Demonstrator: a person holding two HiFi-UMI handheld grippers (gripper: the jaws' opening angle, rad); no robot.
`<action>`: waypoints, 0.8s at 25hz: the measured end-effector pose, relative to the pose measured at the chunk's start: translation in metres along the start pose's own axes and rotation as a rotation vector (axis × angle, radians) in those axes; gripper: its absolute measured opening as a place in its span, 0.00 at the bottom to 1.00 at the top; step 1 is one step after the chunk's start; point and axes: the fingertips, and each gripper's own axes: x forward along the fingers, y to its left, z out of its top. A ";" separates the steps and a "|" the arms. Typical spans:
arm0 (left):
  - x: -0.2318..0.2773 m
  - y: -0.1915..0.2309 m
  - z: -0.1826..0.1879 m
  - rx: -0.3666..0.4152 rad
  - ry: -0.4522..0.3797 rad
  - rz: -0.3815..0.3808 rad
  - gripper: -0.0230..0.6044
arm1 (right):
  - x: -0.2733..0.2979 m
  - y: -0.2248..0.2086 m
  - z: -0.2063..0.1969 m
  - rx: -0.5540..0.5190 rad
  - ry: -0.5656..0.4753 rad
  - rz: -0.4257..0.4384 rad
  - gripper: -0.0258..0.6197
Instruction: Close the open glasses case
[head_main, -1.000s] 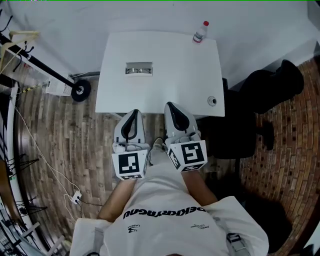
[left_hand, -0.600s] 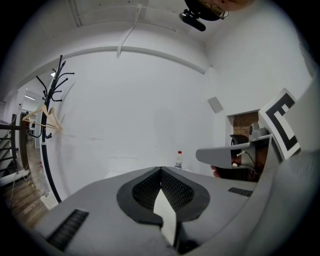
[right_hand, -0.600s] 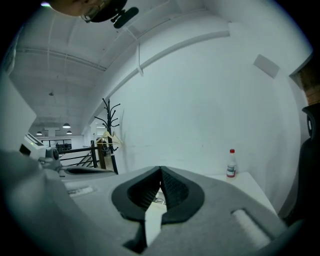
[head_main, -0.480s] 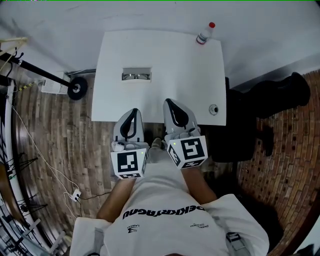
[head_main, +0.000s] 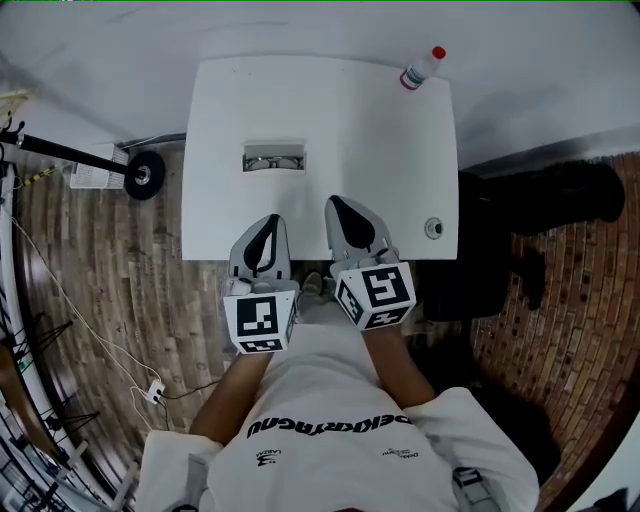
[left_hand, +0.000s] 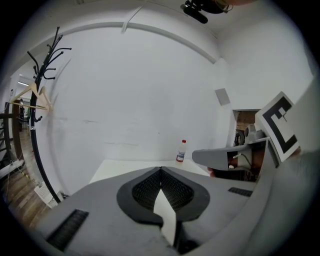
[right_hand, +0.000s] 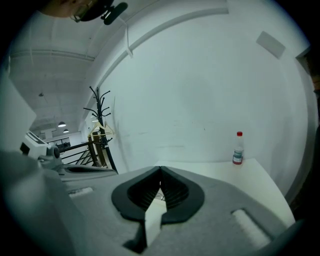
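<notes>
Holding our left claw (head_main: 266, 222) and right claw (head_main: 337, 205) closed and empty at the table's (head_main: 400, 150) near edge, we see the open glasses case (head_main: 274, 158) farther in, straight ahead of the left claw, its length running left-right.

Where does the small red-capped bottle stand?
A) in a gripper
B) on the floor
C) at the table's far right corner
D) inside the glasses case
C: the bottle stands at the far right corner of the white table, apart from the open glasses case.
</notes>
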 end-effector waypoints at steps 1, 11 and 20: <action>0.007 0.005 -0.001 -0.003 0.010 -0.004 0.03 | 0.009 -0.003 -0.002 0.003 0.012 -0.005 0.03; 0.067 0.032 -0.014 -0.014 0.057 -0.048 0.03 | 0.080 -0.029 -0.031 0.049 0.098 -0.024 0.03; 0.101 0.044 -0.034 -0.017 0.099 -0.064 0.03 | 0.118 -0.049 -0.062 0.073 0.165 -0.035 0.04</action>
